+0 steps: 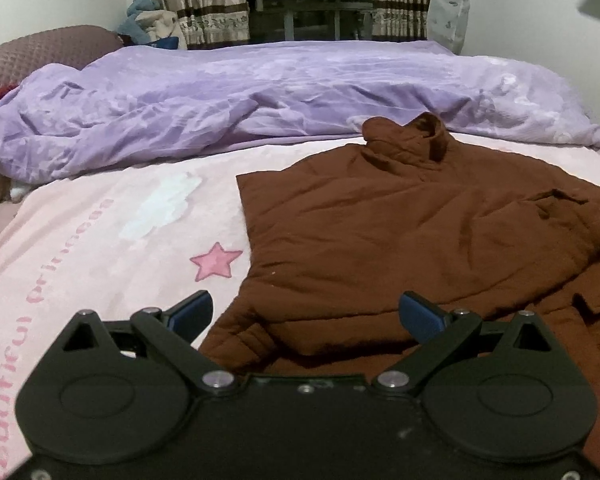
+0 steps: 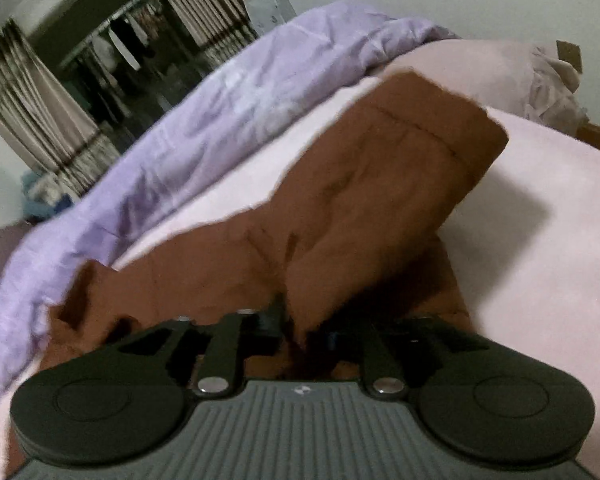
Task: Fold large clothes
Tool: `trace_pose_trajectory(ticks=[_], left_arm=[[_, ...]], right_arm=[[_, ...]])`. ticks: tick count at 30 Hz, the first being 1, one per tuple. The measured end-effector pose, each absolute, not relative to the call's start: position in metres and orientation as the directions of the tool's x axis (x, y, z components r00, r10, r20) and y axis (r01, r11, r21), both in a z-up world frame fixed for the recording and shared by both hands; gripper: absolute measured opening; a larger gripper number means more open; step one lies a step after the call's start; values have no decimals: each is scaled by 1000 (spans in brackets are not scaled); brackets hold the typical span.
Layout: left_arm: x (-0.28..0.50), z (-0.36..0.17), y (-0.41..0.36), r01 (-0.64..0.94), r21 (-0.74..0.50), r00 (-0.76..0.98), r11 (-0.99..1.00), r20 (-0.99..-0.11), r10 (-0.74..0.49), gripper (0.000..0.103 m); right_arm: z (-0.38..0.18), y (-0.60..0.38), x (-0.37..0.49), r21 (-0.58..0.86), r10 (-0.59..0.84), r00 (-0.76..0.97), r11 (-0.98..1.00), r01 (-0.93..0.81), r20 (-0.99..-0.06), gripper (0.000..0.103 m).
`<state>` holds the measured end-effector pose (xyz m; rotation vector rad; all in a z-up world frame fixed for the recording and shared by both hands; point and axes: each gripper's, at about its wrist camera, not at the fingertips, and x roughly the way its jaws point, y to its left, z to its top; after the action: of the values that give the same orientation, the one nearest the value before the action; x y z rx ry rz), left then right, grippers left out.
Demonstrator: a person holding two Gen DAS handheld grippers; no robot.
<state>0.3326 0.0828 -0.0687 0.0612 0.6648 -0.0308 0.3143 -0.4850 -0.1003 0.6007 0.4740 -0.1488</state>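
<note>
Brown padded fabric fills the space right at the right gripper (image 2: 300, 328), whose fingers stand narrow with a fold of the coat (image 1: 400, 240) bunched between them; the blur hides whether the pads actually press on the cloth, so I cannot tell if it is gripped or only lying in the gap. From there a sleeve (image 2: 412, 160) runs up and away from those fingers to its cuff, which rests on the pink sheet (image 2: 540, 260).

In the left wrist view the left gripper (image 1: 306, 312) hangs with its fingers (image 1: 420, 316) wide apart and holding nothing, poised just above the near hem of the coat. The coat lies flat on the bed, collar (image 1: 420, 132) at the far end by the purple duvet (image 1: 220, 100), hem nearest the cameras, so its long axis runs straight away from the left fingers. Its left edge looks already turned in to a straight line beside the pink star (image 1: 216, 260).

Judging by this, the right hand is the nearer one to the loose sleeve, and the coming move likely turns on carrying that sleeve across the body, toward the left. Beyond the duvet stand curtains (image 1: 204, 0) and a dark window.
</note>
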Motion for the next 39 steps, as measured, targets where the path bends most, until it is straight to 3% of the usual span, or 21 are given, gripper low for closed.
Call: trace_pose_trajectory(ticks=[1,4,9,11,14,17,18,19,21,22,26,33,39], left_arm=[[333,-69,83,50,49,786,998,-618,-9,102],[334,-70,82,57,58,787,997,-617,-9,102],[337,-72,76,58,55,785,997,-620,-11,102],[336,-72,72,65,58,787,996,-617,-15,102],[335,-72,68,70,81,791,994,-612,-6,102],[335,-73,67,64,102,785,993,-619,13,102],[335,-74,68,61,108,783,992,-621,20,102],[335,-74,70,58,114,782,992,-622,26,102],[334,-73,73,49,124,781,991,-623,39,102],[333,-73,74,43,131,783,990,-621,48,102],[333,-70,85,3,153,784,988,-614,92,102],[342,-65,102,-76,231,778,970,-595,203,102],[356,-61,124,-97,179,790,979,-584,185,102]], right_arm=[[-96,-488,306,525,0,892,808,266,-452,69],[-94,-502,278,575,-61,923,766,287,-380,81],[-109,-564,261,673,-232,883,577,462,-407,85],[-124,-588,267,743,-193,878,474,474,-437,84],[-136,-607,279,812,-130,919,434,390,-372,84],[-144,-621,292,858,-110,938,379,345,-329,74],[-145,-624,296,867,-108,937,356,348,-332,65],[-148,-629,297,879,-95,939,331,342,-330,47],[-155,-630,303,918,-41,957,275,287,-287,30],[-157,-627,304,934,-24,967,255,251,-254,28],[-116,-596,304,881,-44,975,422,215,-217,24],[-13,-442,303,641,12,999,768,20,-47,21],[13,-290,319,498,141,988,862,-90,-66,21]])
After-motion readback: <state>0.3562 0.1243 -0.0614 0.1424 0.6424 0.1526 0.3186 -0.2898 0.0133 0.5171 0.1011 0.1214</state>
